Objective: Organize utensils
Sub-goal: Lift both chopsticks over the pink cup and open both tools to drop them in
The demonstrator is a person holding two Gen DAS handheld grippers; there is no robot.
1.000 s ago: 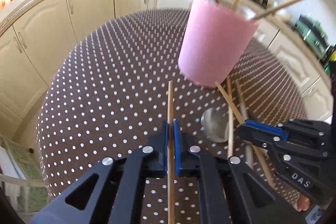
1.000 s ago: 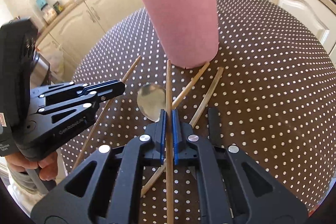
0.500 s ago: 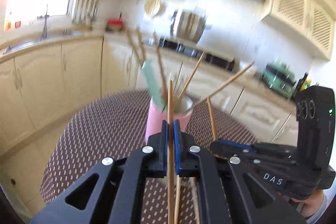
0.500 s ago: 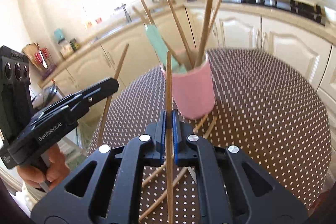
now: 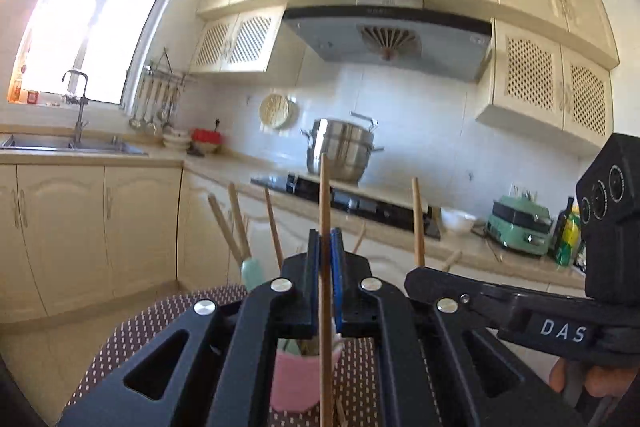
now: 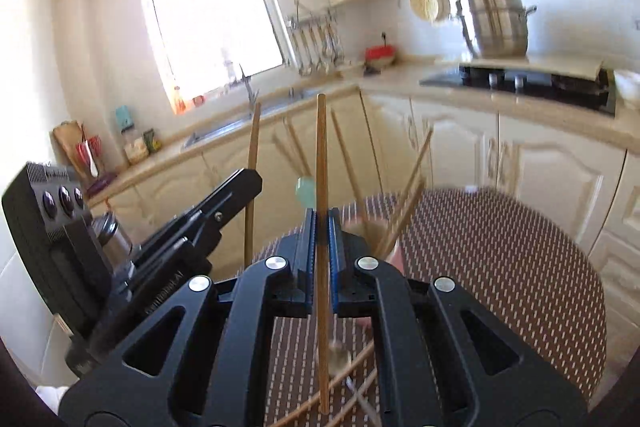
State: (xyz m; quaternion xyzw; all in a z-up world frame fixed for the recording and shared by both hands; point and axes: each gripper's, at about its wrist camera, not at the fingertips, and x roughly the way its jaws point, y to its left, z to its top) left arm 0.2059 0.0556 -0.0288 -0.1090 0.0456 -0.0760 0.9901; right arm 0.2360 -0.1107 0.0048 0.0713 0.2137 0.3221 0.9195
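My left gripper (image 5: 326,239) is shut on a wooden chopstick (image 5: 325,187) that stands upright between its blue pads. Below it, partly hidden by the jaws, sits the pink cup (image 5: 298,383) with several chopsticks and a teal spatula (image 5: 252,273) sticking out. My right gripper (image 6: 322,223) is shut on a second chopstick (image 6: 321,155), also upright, above the dotted brown table (image 6: 500,267). Each gripper shows in the other's view: the right gripper (image 5: 416,277) and the left gripper (image 6: 252,183). Only the cup's rim (image 6: 394,255) shows past the right fingers.
A metal spoon (image 6: 340,359) and loose chopsticks (image 6: 360,357) lie on the table under the right gripper. Cream cabinets, a sink (image 5: 72,145), a black hob (image 5: 352,201) and a steel pot (image 5: 340,155) line the far wall. A hand (image 5: 592,383) holds the right gripper.
Both grippers have risen from the table with their chopsticks and tipped up from looking down to nearly level. The pink cup has dropped to the bottom of both views.
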